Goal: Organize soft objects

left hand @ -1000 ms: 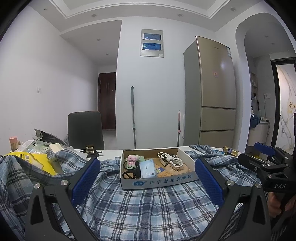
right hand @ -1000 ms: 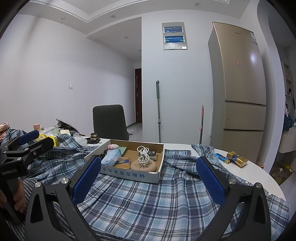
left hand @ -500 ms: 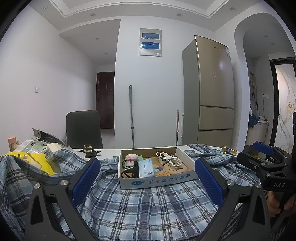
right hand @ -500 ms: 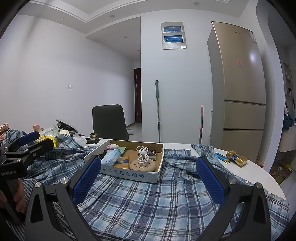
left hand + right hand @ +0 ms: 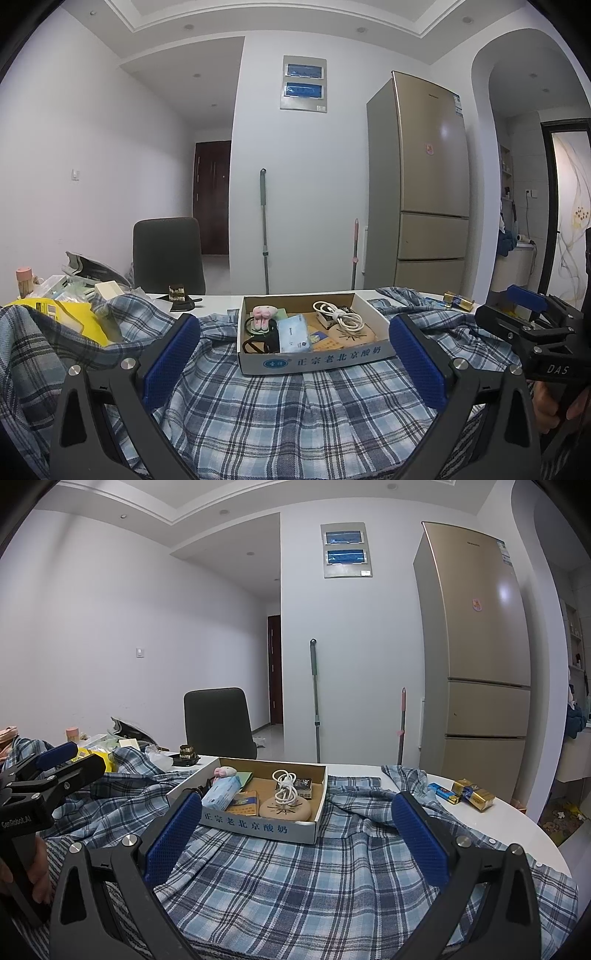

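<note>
A blue plaid shirt (image 5: 280, 406) lies spread over the white table, also seen in the right wrist view (image 5: 295, 878). On it stands a shallow cardboard box (image 5: 314, 360) holding a pink plush toy (image 5: 262, 315), a tissue pack (image 5: 293, 334) and a white cable (image 5: 338, 317); the box shows in the right wrist view (image 5: 258, 825). My left gripper (image 5: 295, 354) is open and empty above the shirt, before the box. My right gripper (image 5: 295, 830) is open and empty, to the box's right front.
A yellow bag (image 5: 70, 317) and clutter sit at the table's left. Gold and blue packets (image 5: 469, 794) lie on the bare table at the right. A dark chair (image 5: 168, 254) stands behind the table, a fridge (image 5: 424, 184) beyond.
Both grippers have stayed open and nearly still; the left view has drifted very slightly. Nothing was taken hold of.
</note>
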`<state>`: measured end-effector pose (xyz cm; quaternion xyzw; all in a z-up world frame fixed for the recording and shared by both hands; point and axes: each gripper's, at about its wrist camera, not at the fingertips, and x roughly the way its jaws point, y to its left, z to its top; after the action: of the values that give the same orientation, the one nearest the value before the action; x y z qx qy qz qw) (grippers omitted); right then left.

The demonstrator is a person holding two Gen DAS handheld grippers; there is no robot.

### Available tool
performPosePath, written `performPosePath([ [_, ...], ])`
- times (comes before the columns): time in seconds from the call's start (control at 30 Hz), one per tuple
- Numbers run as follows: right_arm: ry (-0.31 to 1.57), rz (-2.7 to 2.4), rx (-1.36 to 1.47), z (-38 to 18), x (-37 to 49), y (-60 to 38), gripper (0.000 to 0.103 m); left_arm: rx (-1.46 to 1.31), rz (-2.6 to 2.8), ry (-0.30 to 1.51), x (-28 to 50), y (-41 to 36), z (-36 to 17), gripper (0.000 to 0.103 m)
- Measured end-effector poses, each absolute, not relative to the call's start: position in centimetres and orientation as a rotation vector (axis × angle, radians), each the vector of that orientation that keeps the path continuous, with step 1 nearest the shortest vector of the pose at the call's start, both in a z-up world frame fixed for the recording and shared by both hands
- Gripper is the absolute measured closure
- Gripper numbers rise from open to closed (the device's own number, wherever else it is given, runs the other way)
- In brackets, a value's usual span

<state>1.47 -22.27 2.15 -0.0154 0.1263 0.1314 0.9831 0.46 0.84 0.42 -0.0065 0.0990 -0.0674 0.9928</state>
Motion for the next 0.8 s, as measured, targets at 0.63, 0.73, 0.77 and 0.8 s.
performPosePath([
  [0.63,0.256,0.263,-0.028,2.04,1.47,-22.2,0.0,-0.004,-0.154,0.204,0.52,0.68,0.26,0.0],
  [0.73,0.257,0.263,-0.028,2.04,1.49,-22.21,0.0,-0.005,-0.153,0.204,0.52,0.65,0.25,0.0],
  [0.77,0.257,0.263,-0.028,2.04,1.5,-22.22,0.0,-0.007,-0.153,0.204,0.53,0.65,0.25,0.0],
  [0.8,0.258,0.263,-0.028,2.04,1.5,-22.22,0.0,-0.005,-0.153,0.205,0.55,0.62,0.25,0.0],
])
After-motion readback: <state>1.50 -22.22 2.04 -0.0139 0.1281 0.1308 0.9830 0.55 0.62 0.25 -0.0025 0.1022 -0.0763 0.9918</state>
